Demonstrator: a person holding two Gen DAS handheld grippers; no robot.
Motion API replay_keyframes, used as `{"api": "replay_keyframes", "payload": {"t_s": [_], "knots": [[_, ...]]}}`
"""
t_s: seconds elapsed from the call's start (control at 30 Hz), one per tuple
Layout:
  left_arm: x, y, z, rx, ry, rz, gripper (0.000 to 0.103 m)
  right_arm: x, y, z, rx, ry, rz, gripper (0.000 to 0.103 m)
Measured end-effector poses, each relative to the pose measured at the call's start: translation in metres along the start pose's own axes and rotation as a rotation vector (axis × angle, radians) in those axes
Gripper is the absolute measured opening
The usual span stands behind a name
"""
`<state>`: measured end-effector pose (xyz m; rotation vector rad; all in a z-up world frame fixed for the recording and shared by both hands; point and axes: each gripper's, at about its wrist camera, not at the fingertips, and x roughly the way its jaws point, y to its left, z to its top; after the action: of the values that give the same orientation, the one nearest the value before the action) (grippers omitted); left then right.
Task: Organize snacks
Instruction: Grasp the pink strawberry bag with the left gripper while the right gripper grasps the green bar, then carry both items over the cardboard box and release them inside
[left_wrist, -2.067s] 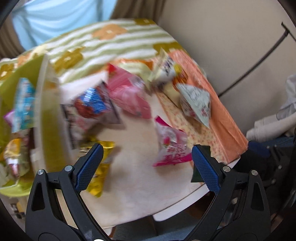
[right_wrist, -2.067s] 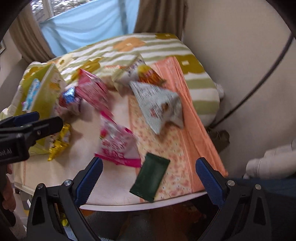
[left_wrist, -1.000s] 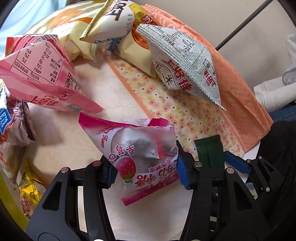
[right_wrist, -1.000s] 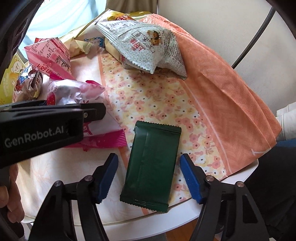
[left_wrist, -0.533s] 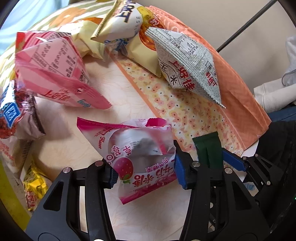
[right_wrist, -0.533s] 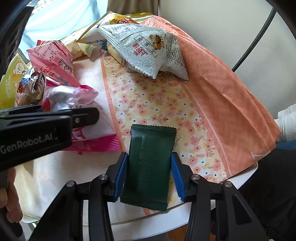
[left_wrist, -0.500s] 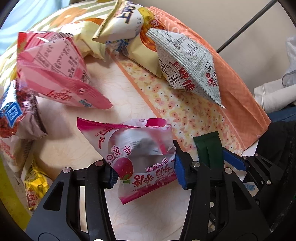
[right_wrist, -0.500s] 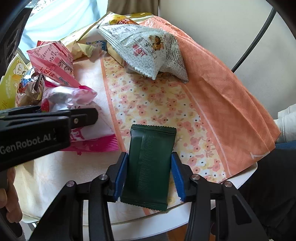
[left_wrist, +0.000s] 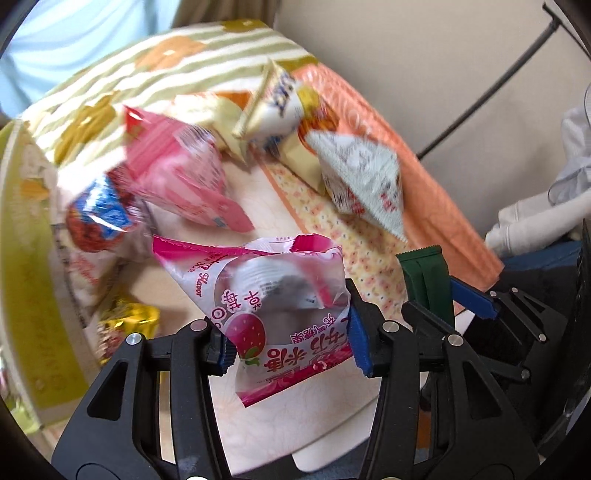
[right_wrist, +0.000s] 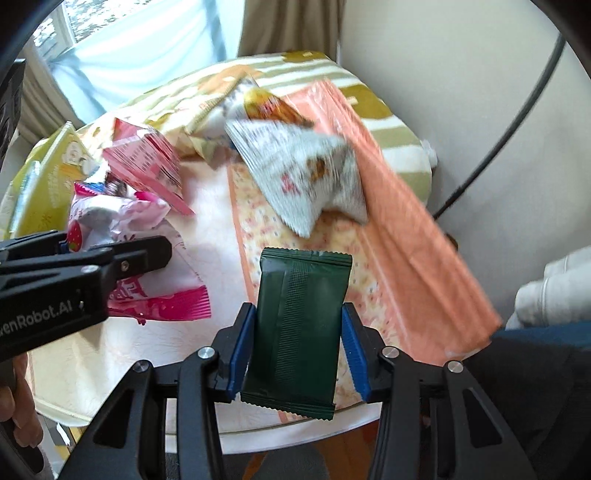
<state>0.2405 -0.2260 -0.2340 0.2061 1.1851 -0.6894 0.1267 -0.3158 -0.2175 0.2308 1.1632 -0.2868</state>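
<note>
My left gripper (left_wrist: 290, 338) is shut on a pink strawberry snack bag (left_wrist: 273, 291) and holds it above the round table (left_wrist: 325, 435). My right gripper (right_wrist: 297, 350) is shut on a dark green snack packet (right_wrist: 299, 325), also lifted off the table. The green packet also shows at the right of the left wrist view (left_wrist: 424, 280), and the pink bag with the left gripper shows at the left of the right wrist view (right_wrist: 122, 236). A yellow-green box (left_wrist: 22, 295) with snacks inside stands at the table's left.
More snacks lie on the table: a pink pyramid bag (left_wrist: 177, 181), a grey-white pyramid bag (right_wrist: 299, 177), a white and yellow chip bag (left_wrist: 280, 107), a blue and red pack (left_wrist: 99, 218), a gold packet (left_wrist: 125, 328). An orange floral cloth (right_wrist: 406, 251) covers the right side.
Both grippers have risen from the table with their packets held. The table and the other snacks now sit farther away and lower in both views.
</note>
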Motion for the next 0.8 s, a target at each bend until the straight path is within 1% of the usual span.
{"api": "replay_keyframes", "payload": {"t_s": [0.2, 0.33, 0.53, 0.67, 0.7, 0.8], "knots": [[-0.055, 0.01, 0.003, -0.087, -0.107, 0.062, 0.045, -0.034, 0.011, 0.026, -0.114, -0.075, 0.049, 0.042], [-0.097, 0.032, -0.002, -0.164, -0.179, 0.119, 0.045, -0.048, 0.024, 0.043, -0.195, -0.125, 0.102, 0.042], [-0.14, 0.084, -0.011, -0.268, -0.251, 0.196, 0.045, -0.062, 0.076, 0.071, -0.297, -0.178, 0.217, 0.042], [-0.165, 0.129, -0.016, -0.318, -0.287, 0.242, 0.045, -0.069, 0.126, 0.085, -0.352, -0.207, 0.279, 0.042], [-0.168, 0.14, -0.017, -0.329, -0.291, 0.251, 0.045, -0.07, 0.143, 0.089, -0.367, -0.214, 0.296, 0.042], [-0.182, 0.18, -0.022, -0.36, -0.295, 0.274, 0.045, -0.069, 0.178, 0.096, -0.392, -0.216, 0.332, 0.042]]}}
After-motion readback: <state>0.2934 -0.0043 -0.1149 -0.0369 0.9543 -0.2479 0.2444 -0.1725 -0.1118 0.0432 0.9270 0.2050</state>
